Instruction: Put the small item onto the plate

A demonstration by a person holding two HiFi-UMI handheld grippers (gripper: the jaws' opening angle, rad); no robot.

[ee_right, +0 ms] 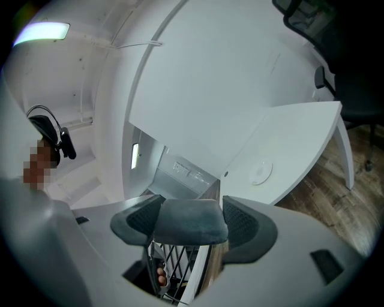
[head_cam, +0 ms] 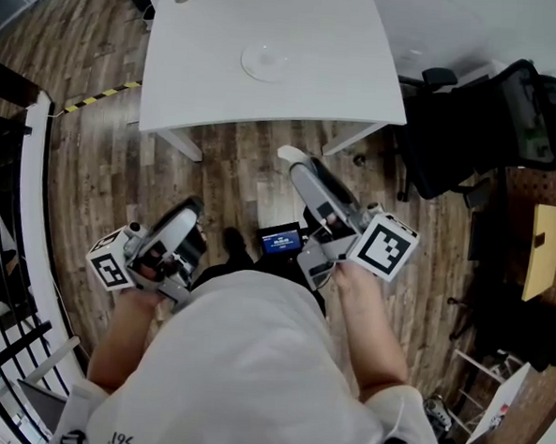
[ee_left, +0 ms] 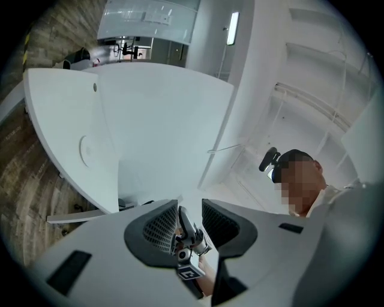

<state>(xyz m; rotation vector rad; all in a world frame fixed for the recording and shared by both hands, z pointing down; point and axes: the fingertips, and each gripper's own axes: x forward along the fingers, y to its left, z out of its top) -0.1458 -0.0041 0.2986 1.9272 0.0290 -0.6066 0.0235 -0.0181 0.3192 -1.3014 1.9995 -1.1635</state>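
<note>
Right gripper view, right fingers (ee_right: 249, 231) clamped on grey item (ee_right: 189, 220), left fingers (ee_left: 157, 231) apart

A white table (head_cam: 316, 69) stands on a wood floor (head_cam: 102, 177), with a black office chair (head_cam: 490, 126) just beside its right end. Yellow-and-black tape (head_cam: 100, 97) lies on the floor left of the table. A black railing (head_cam: 2, 275) runs along the left edge.

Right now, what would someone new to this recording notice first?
The right gripper is clamped on a dark grey block that fills the gap between its jaws. The left gripper is open and empty, pointing across at the other one. Both are held over the wood floor, short of the white table, where the plate lies bare near the middle.
</note>
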